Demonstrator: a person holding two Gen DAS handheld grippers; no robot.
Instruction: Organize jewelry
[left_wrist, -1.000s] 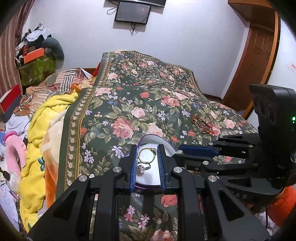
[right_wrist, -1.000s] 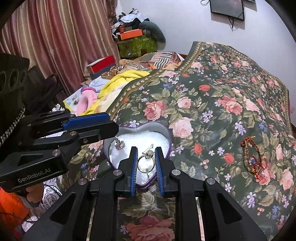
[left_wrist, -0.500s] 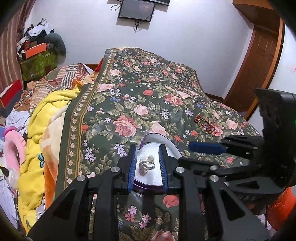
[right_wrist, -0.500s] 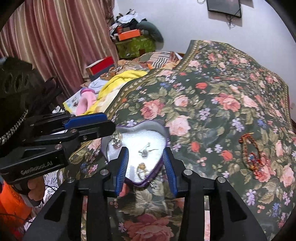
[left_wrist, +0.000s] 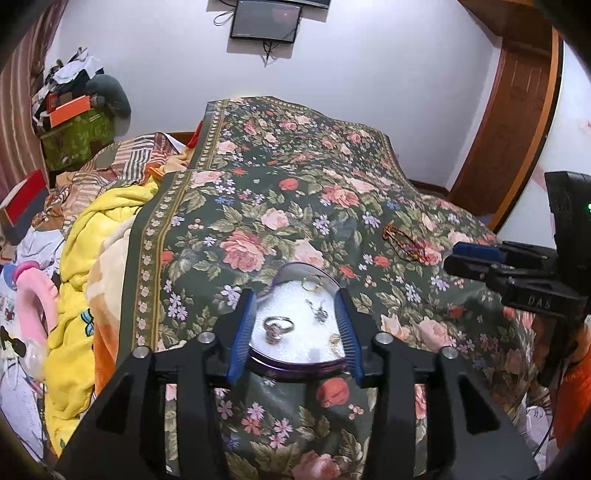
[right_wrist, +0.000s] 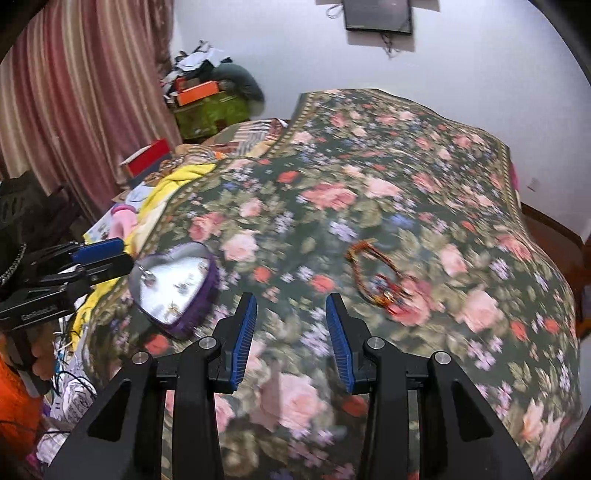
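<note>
A purple heart-shaped box (left_wrist: 291, 369) with a white lining sits near the bed's front edge; it also shows in the right wrist view (right_wrist: 199, 314). A silver ring (left_wrist: 277, 328), a gold ring (left_wrist: 312, 284) and small earrings (left_wrist: 319, 312) lie in it. My left gripper (left_wrist: 295, 336) is open, its fingers on either side of the box. My right gripper (right_wrist: 291, 332) is open and empty over the bedspread, right of the box. A red and orange beaded bracelet (right_wrist: 376, 280) lies ahead of it to the right; it also shows in the left wrist view (left_wrist: 406, 243).
The floral bedspread (left_wrist: 295, 184) covers the bed. A yellow blanket (left_wrist: 92, 277) and clutter lie along the left. A wooden door (left_wrist: 517, 110) stands at the right. Curtains (right_wrist: 74, 92) hang at the left in the right wrist view.
My right gripper opened, let the gold ring go into the box, and swung right toward the bracelet. My left gripper opened wider around the box.
</note>
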